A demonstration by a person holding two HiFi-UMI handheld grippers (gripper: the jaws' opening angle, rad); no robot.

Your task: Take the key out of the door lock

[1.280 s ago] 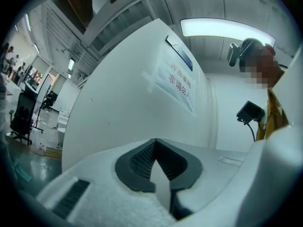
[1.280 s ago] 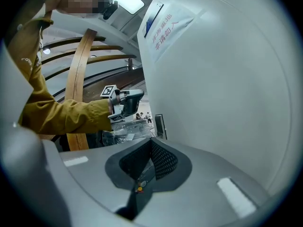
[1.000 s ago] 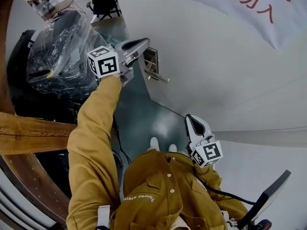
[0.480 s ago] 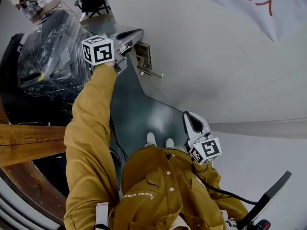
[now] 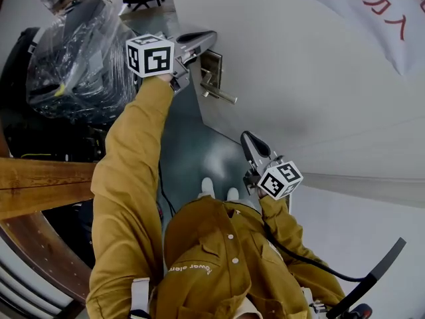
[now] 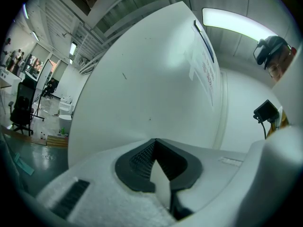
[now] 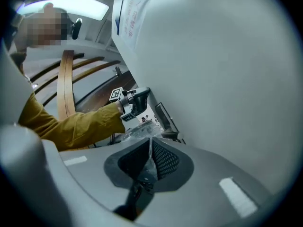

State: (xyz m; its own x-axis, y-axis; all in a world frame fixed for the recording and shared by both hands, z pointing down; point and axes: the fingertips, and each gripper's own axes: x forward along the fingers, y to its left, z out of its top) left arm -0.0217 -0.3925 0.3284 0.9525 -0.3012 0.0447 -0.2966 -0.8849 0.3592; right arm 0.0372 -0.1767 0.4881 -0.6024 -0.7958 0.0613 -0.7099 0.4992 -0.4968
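Since a second ago the right gripper (image 5: 250, 138) has risen from beside the person's chest toward the white door (image 5: 312, 78), while the left gripper (image 5: 210, 39) stays up at the lock plate (image 5: 212, 64), just above the handle (image 5: 223, 96).

The task looks barely started. In both gripper views each pair of fingers is pressed together at the tips with nothing seen between them, so no key has been taken. Pulling it out is still to do, and probably with the left gripper, which is the nearer one.

The key itself cannot be made out in any view. It should sit in the lock plate, but the head view shows that too small, and the left gripper partly covers it. The left gripper view shows only bare door beyond its fingers.
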